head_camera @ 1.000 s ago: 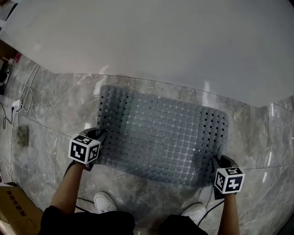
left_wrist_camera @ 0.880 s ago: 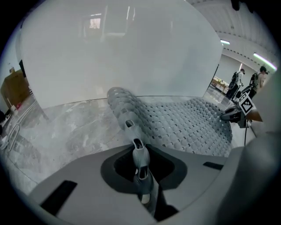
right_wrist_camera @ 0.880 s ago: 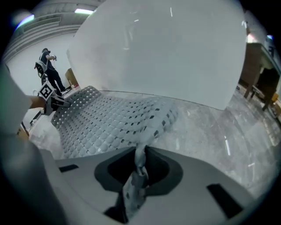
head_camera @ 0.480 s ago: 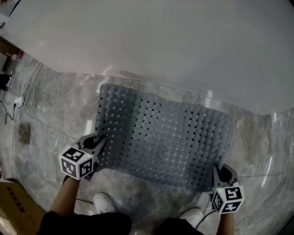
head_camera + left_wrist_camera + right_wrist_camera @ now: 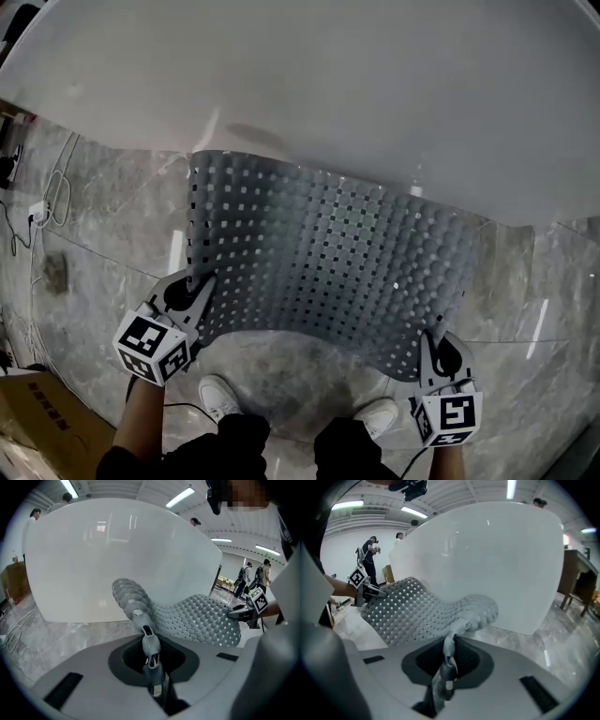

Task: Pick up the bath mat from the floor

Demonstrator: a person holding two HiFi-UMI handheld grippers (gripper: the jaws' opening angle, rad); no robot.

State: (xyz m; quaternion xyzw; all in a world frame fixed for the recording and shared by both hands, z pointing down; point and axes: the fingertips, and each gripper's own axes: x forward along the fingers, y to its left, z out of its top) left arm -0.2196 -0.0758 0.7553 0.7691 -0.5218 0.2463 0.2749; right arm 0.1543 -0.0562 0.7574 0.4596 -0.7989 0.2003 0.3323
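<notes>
The grey bath mat (image 5: 328, 262) with its rows of bumps and square holes hangs off the marble floor, stretched between both grippers, its far edge by the white tub. My left gripper (image 5: 199, 289) is shut on the mat's near left corner. My right gripper (image 5: 429, 349) is shut on the near right corner. In the left gripper view the mat (image 5: 197, 618) curls away from the pinched jaws of the left gripper (image 5: 149, 641). In the right gripper view the mat (image 5: 412, 611) bunches at the jaws of the right gripper (image 5: 450, 648).
A white bathtub wall (image 5: 328, 94) fills the far side. Cables (image 5: 37, 211) lie on the marble floor at the left and a cardboard box (image 5: 37, 431) sits at the bottom left. The person's shoes (image 5: 220, 398) stand under the mat's near edge.
Both grippers have pulled back toward the person with the mat's near corners. The near edge has risen off the floor and the mat now sags between them.
</notes>
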